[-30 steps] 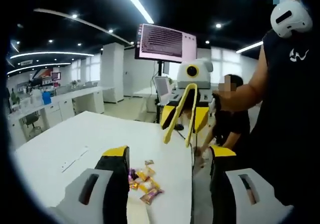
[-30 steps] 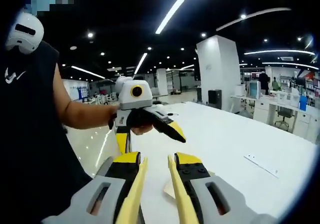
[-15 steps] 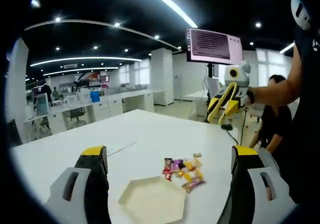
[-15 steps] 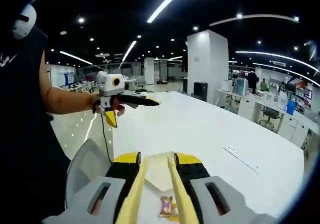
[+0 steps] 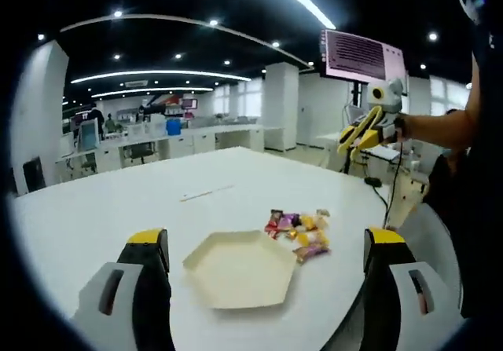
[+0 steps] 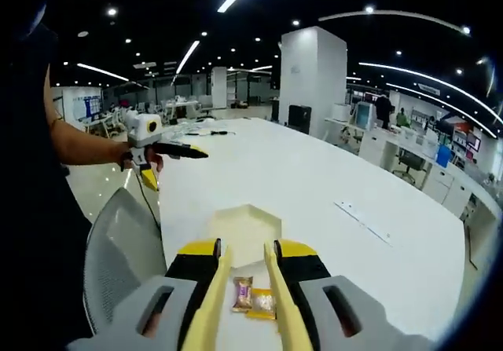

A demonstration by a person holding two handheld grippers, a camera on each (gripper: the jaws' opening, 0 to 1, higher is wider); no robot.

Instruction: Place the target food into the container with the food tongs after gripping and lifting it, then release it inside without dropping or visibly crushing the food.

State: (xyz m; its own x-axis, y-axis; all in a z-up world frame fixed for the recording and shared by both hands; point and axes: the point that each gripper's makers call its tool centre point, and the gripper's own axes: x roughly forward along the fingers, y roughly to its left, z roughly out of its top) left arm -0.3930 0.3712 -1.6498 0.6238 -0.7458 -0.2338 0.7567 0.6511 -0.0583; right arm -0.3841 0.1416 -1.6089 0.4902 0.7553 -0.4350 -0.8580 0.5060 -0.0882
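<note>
A cream hexagonal tray [image 5: 236, 276] lies on the white table, with a pile of wrapped candies [image 5: 301, 228] beside its right corner. My left gripper [image 5: 267, 239] is wide open above the tray's near side, holding nothing. To the right, a person's arm holds my right gripper [image 5: 363, 131] in the air with yellow food tongs. In the right gripper view, my right gripper [image 6: 247, 249] is shut on the food tongs [image 6: 214, 292]. Their arms stand slightly apart, and wrapped candies [image 6: 253, 298] on the table show between them. The tray [image 6: 247, 227] lies just beyond. The left gripper [image 6: 177, 151] hovers at the left.
A thin white strip [image 5: 206, 194] lies on the table [image 5: 94, 210] beyond the tray, also as the strip [image 6: 363, 221]. A grey mesh chair [image 6: 126, 257] stands at the table's edge. A monitor on a stand [image 5: 361, 56] and office desks are behind.
Both cameras have pulled back and the two grippers have drawn apart. The tray and candies now show fuller in the left gripper view, and more candy shows between the tong arms.
</note>
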